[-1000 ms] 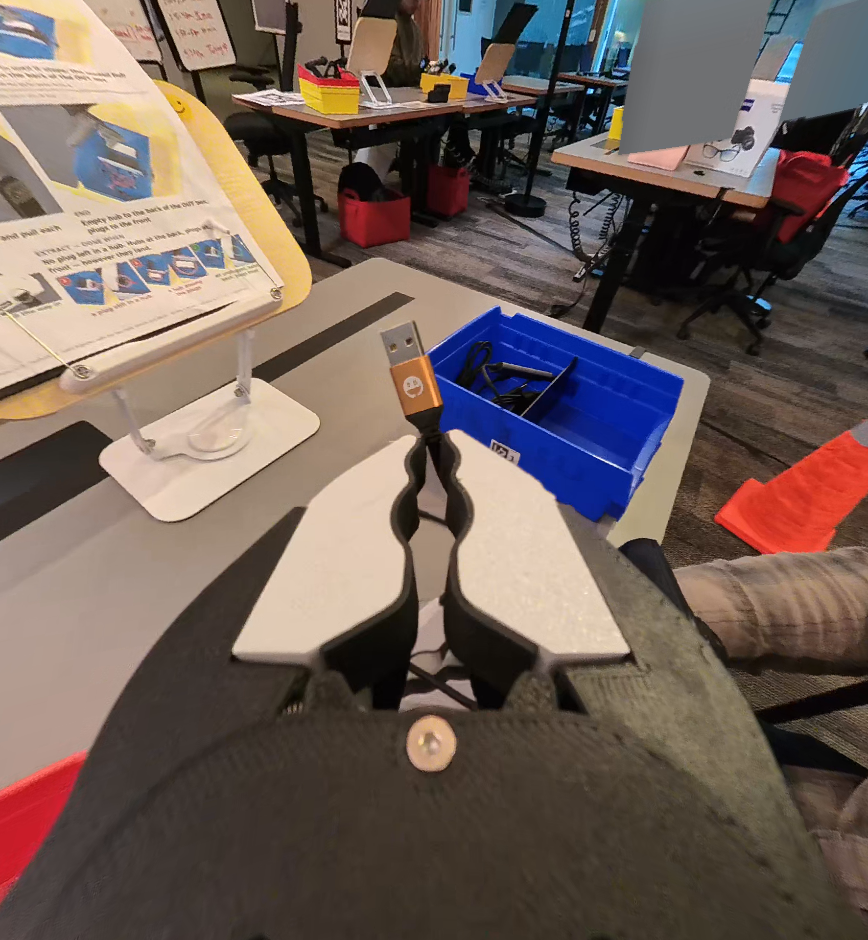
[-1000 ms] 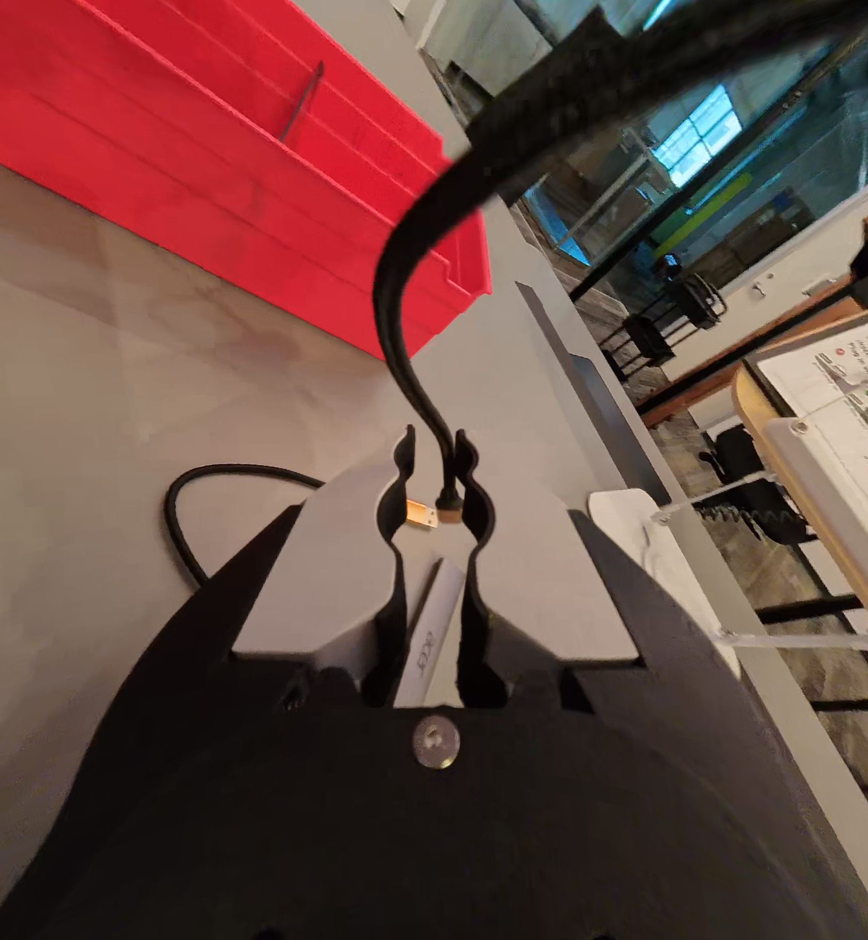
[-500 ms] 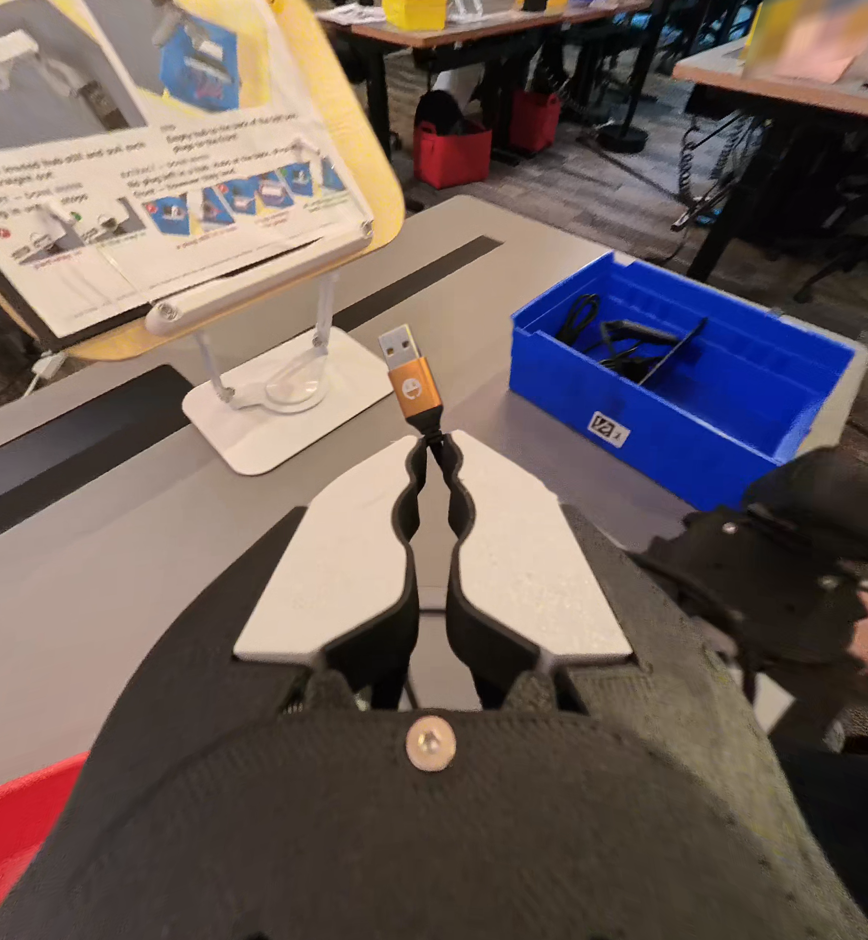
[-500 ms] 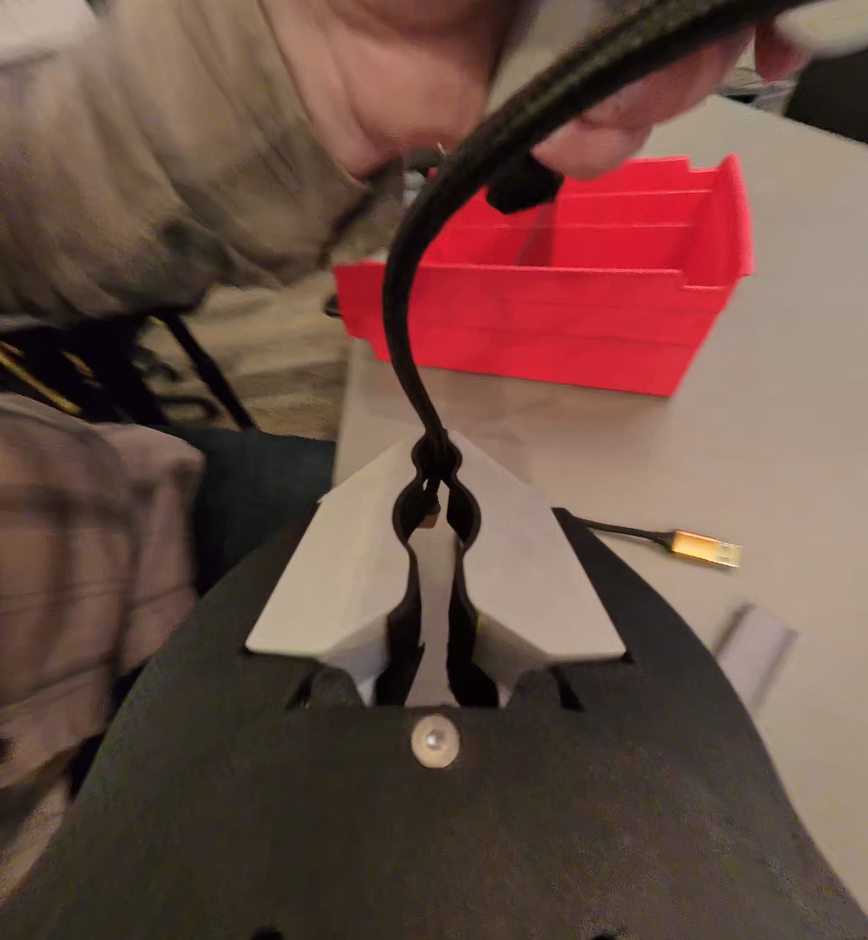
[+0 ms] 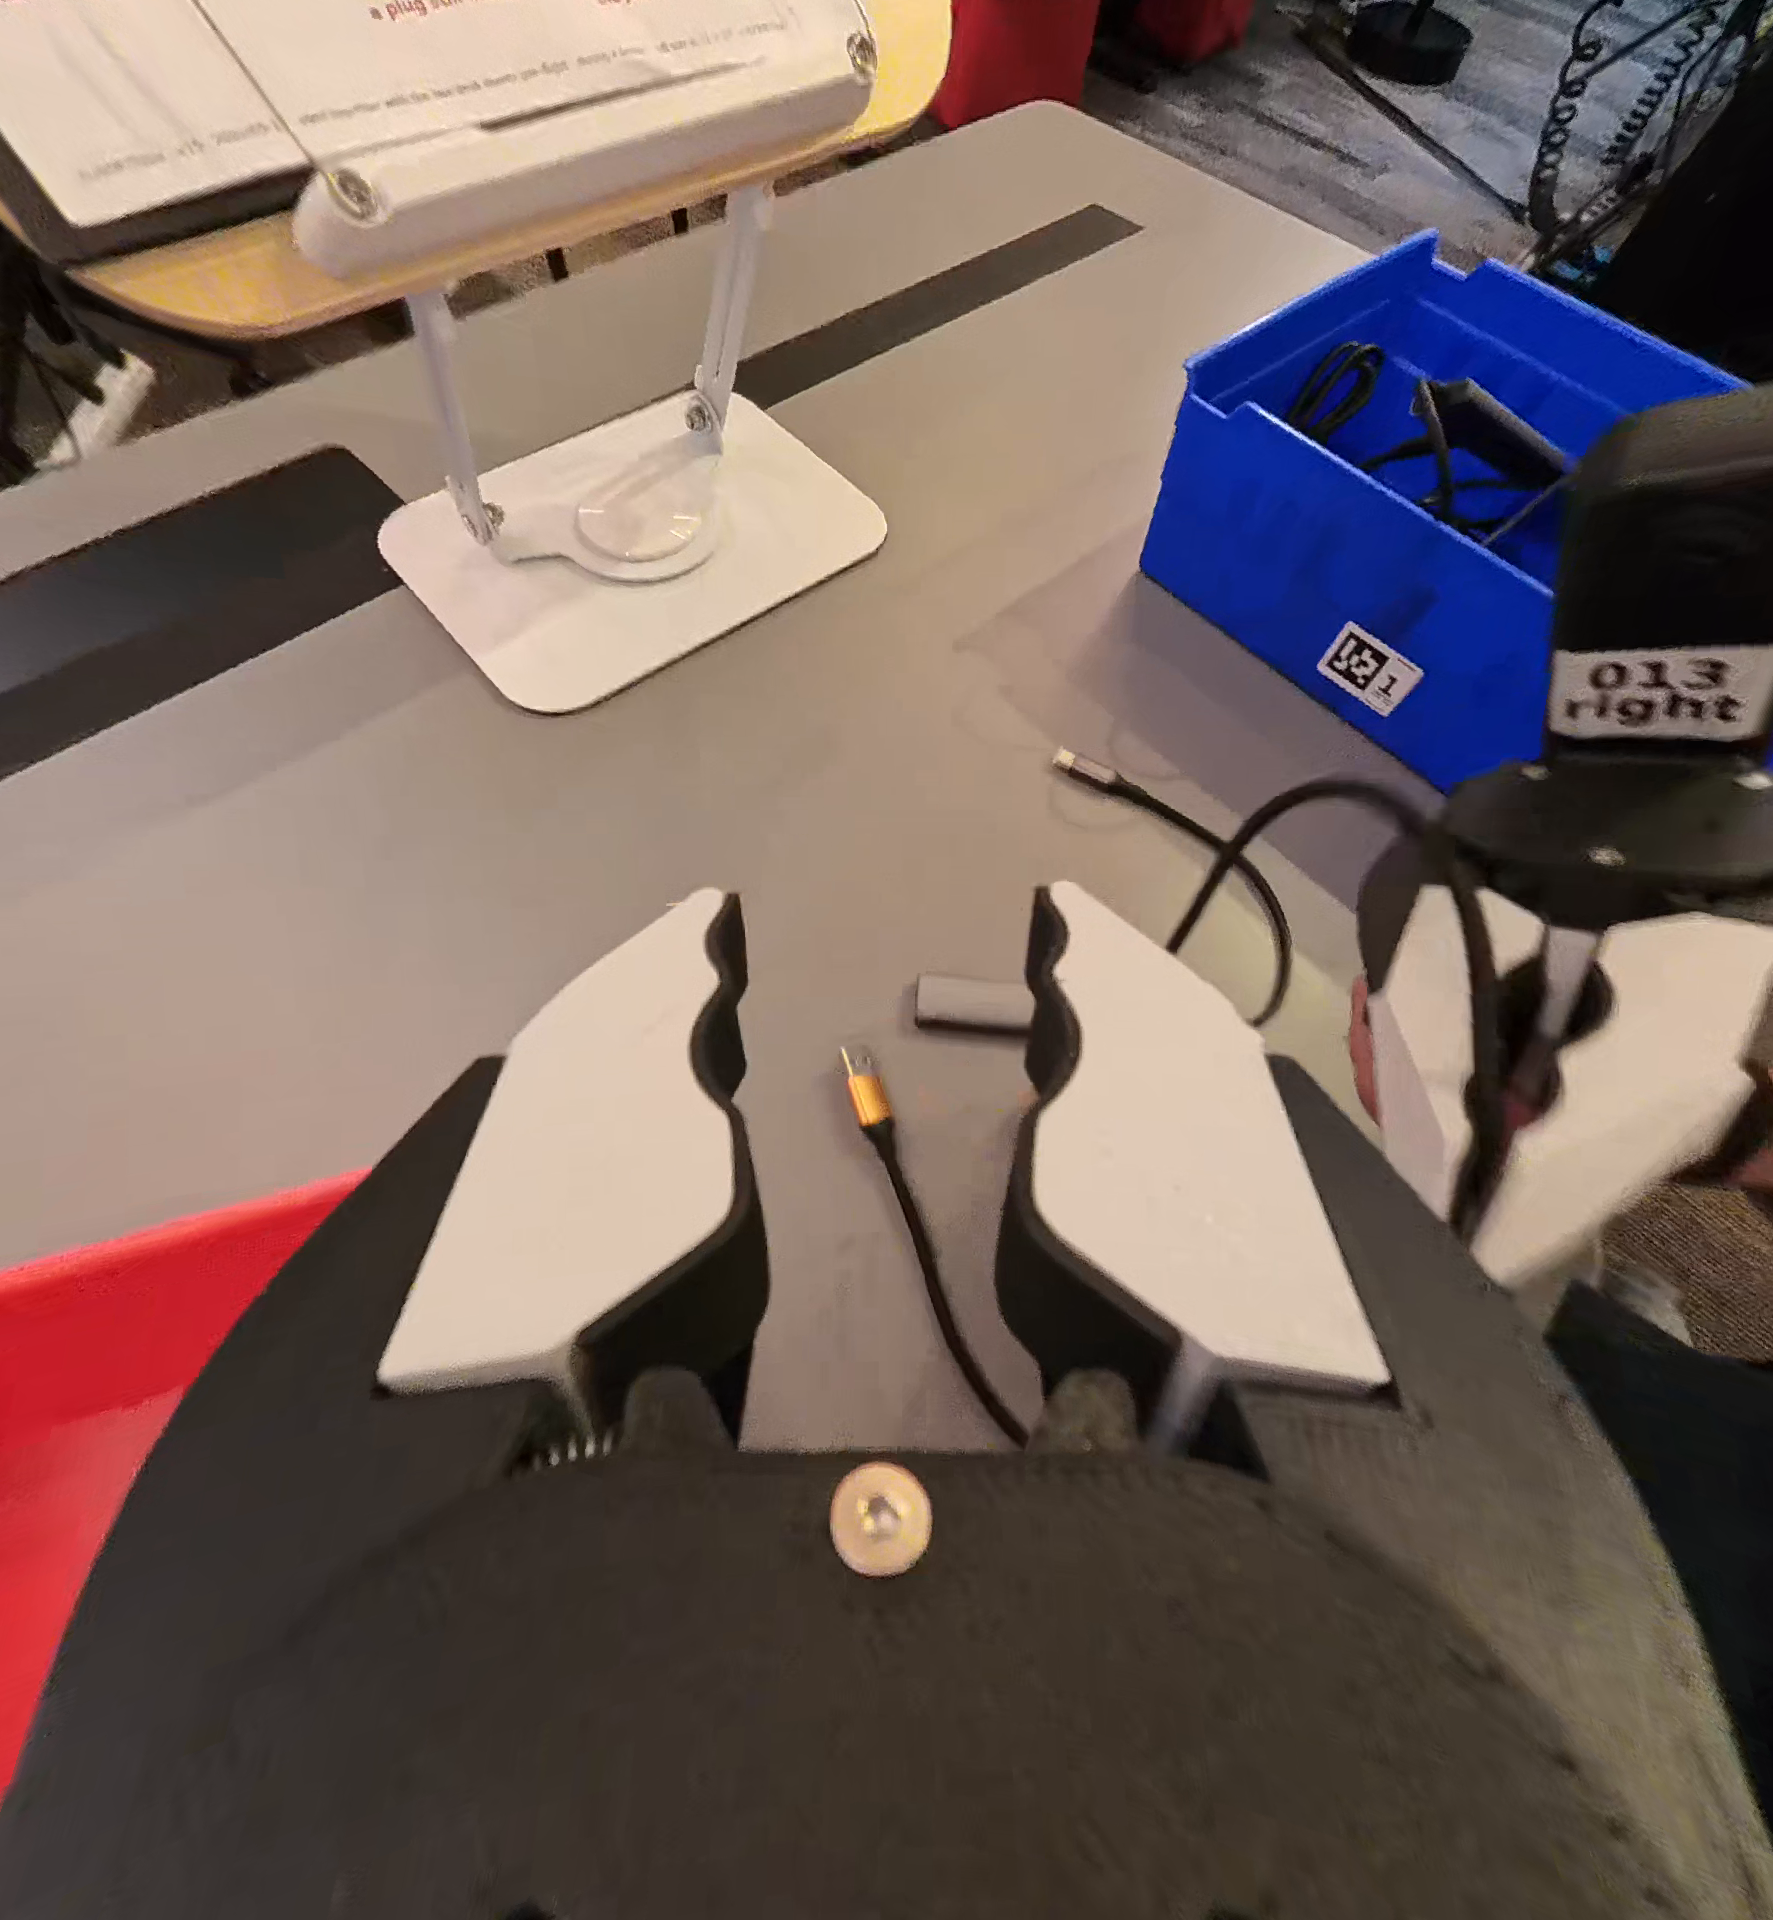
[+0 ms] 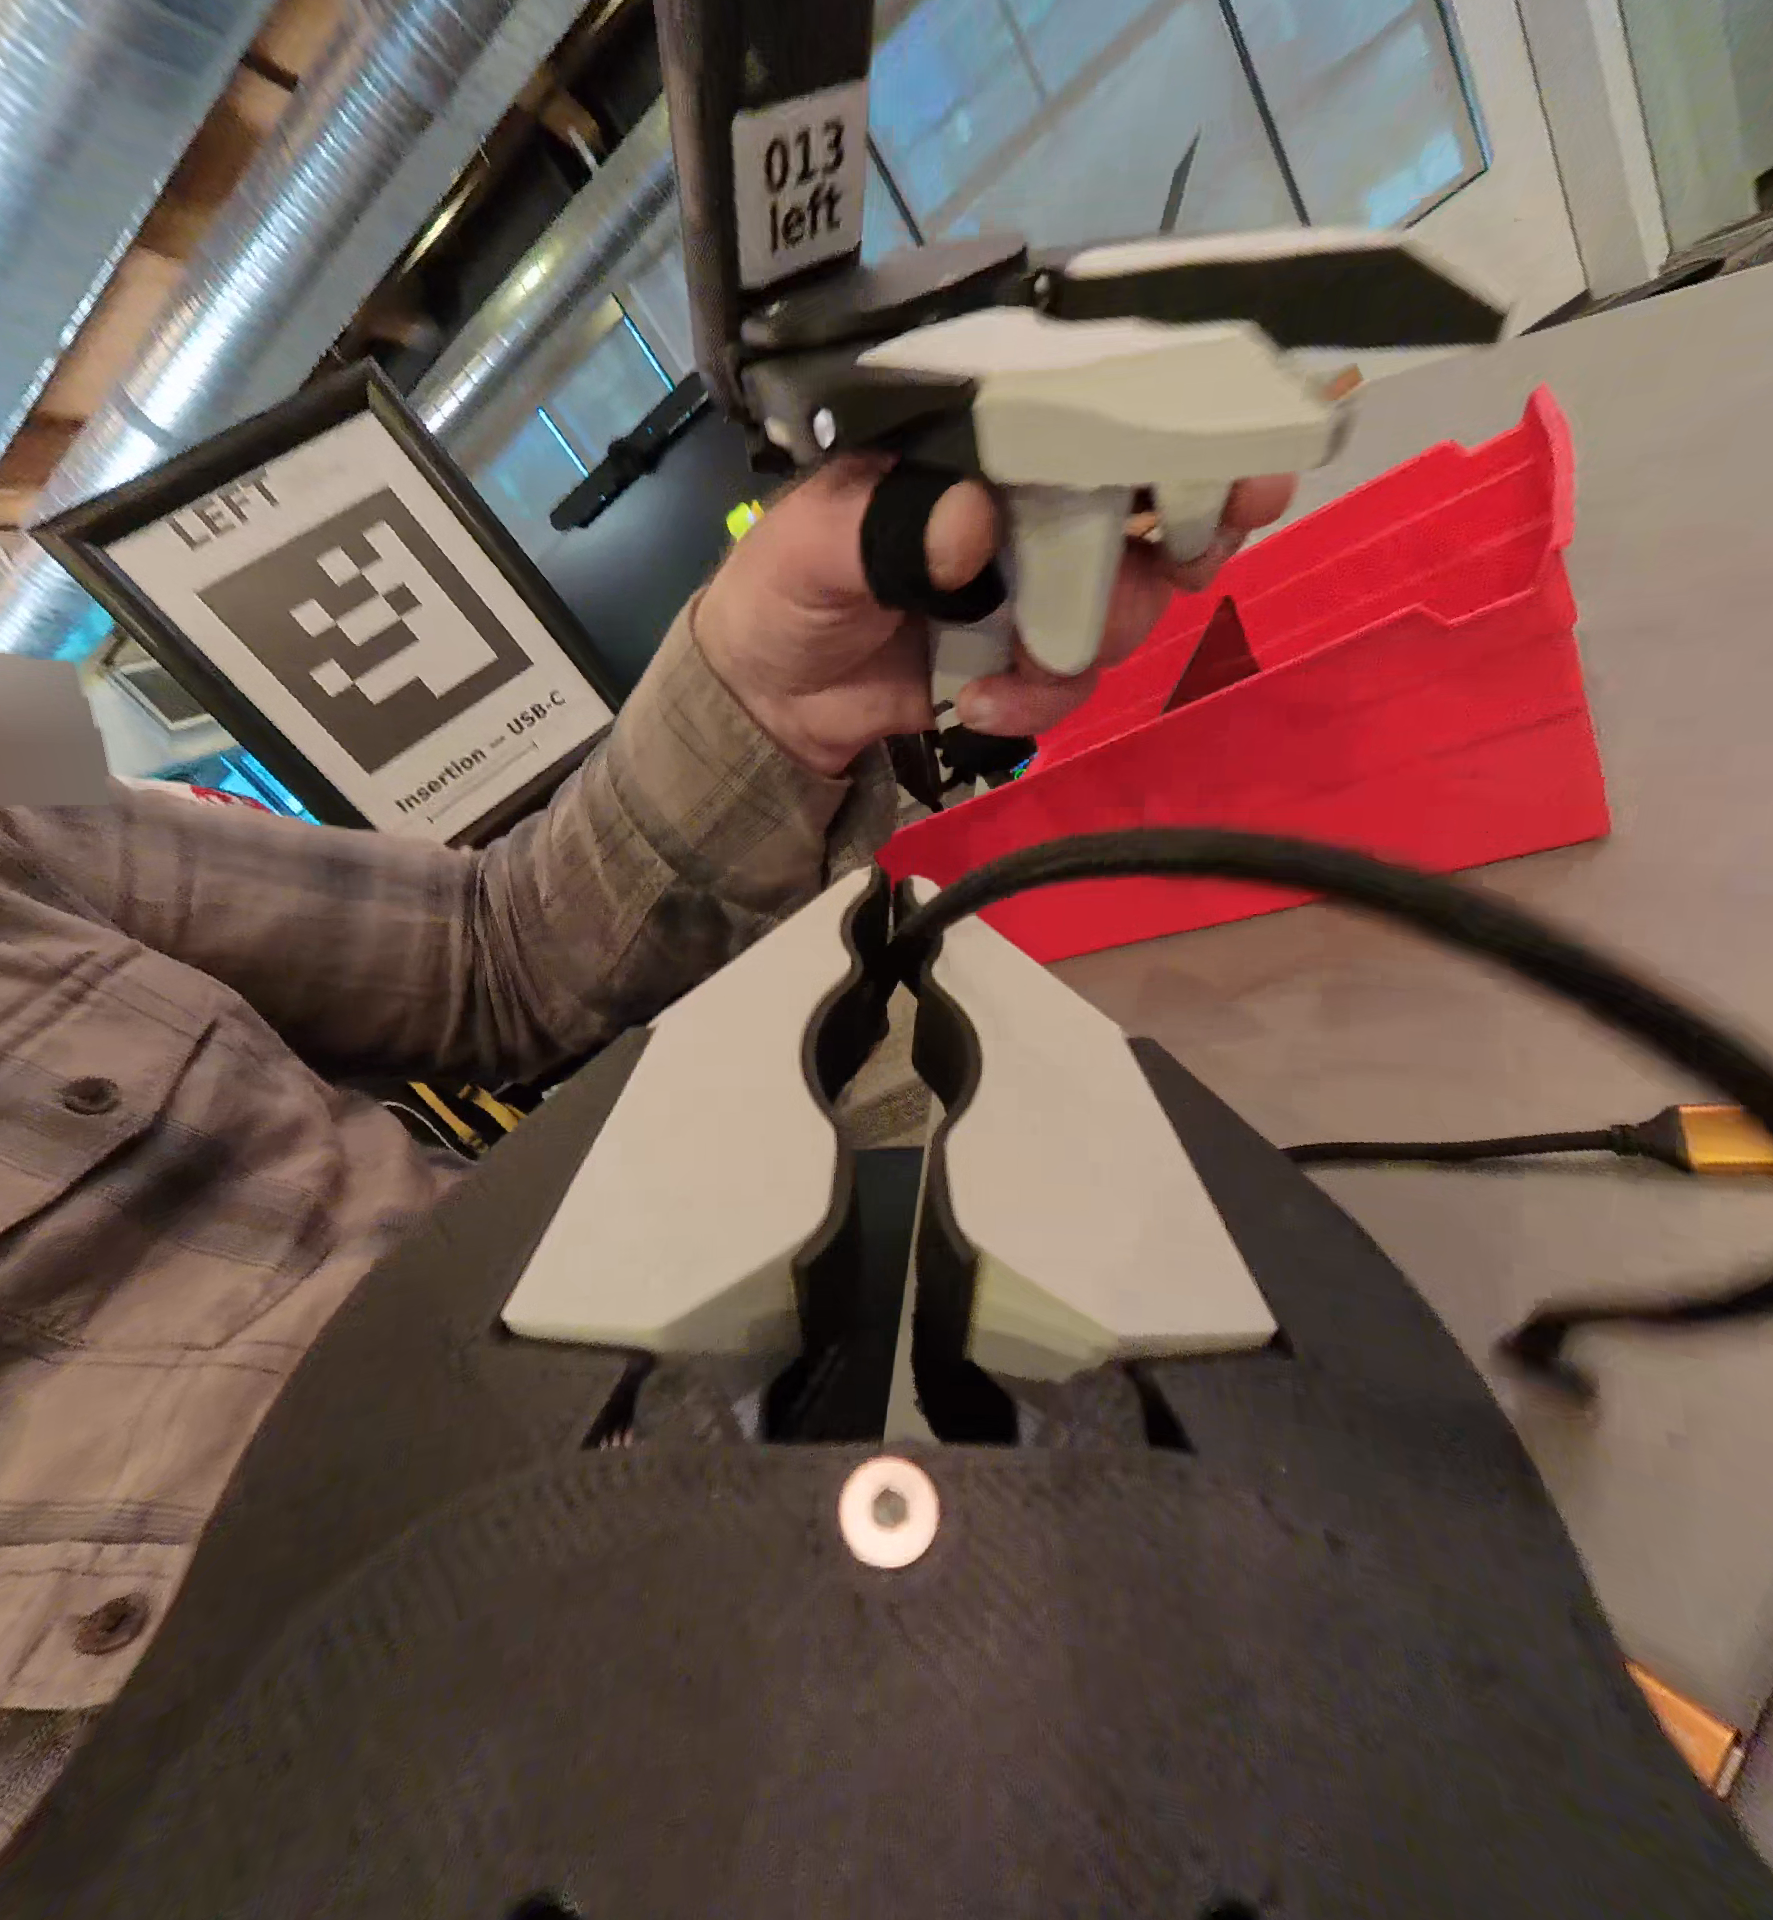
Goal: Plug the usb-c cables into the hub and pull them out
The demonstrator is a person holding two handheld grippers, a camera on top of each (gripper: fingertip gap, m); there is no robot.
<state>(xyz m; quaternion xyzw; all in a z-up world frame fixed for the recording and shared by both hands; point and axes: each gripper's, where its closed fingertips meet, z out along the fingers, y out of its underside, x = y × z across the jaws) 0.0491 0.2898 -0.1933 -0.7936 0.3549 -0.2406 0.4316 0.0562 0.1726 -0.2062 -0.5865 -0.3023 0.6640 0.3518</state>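
Hovering over the grey table point(image 5: 238, 883), the left hand-held gripper point(image 5: 887, 971) has its jaws spread wide and empty; between them at frame centre lies the orange plug point(image 5: 866, 1091) with its thin cable point(image 5: 939, 1309), and the small grey hub point(image 5: 965, 1003) sits just beyond, against the right finger. At the right edge of that view the right hand-held gripper point(image 6: 894, 904) is clamped on a thick black cable point(image 6: 1381, 914), whose other end point(image 5: 1074, 764) rests near the blue bin point(image 5: 1277, 540), while a red bin point(image 6: 1381, 748) fills the right view's upper right
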